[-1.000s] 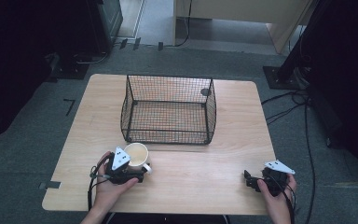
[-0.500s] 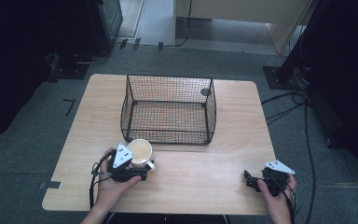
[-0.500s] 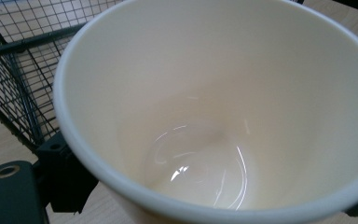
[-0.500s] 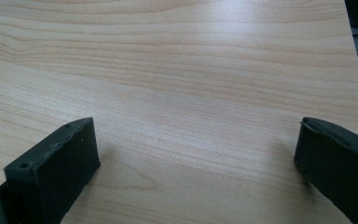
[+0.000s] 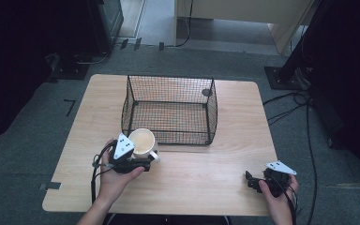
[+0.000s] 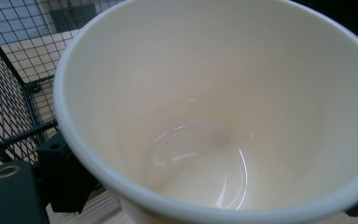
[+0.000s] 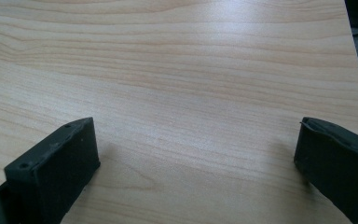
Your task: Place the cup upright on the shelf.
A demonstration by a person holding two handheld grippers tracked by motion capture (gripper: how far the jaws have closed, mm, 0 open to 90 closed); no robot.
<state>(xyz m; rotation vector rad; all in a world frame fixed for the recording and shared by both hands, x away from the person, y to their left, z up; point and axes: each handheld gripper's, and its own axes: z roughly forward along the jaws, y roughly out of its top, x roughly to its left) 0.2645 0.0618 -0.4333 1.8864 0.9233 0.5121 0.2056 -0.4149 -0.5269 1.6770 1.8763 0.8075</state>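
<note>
The left claw [image 5: 143,161] is clenched on a cream-white glossy ceramic mug [image 5: 143,142], its black jaws bracketing the mug low on its body, one jaw visible at the lower left of the left gripper view, pressed to the mug's outer wall. The mug [image 6: 223,126] sits upright with its open mouth facing up, empty inside, a faint ring of light on its bottom. A person's left hand [image 5: 112,176] wraps the claw's body from below, and a grey three-cornered plate [image 5: 123,146] rides on top of it, just beside the mug's rim. The mug is at the near left part of the light wooden counter [image 5: 206,183], just outside the front left corner of a black wire mesh basket [image 5: 168,110], whose bars [image 6: 14,93] show close behind the mug in the left gripper view. Whether the mug rests on the counter or is held just above it, I cannot tell. The basket stands open-topped in the middle of the counter with nothing in it. Well apart, at the near right corner, the right claw [image 5: 249,180] lies low over the counter in the person's right hand [image 5: 279,192], its jaws spread wide with bare wood [image 7: 191,93] between them.
</note>
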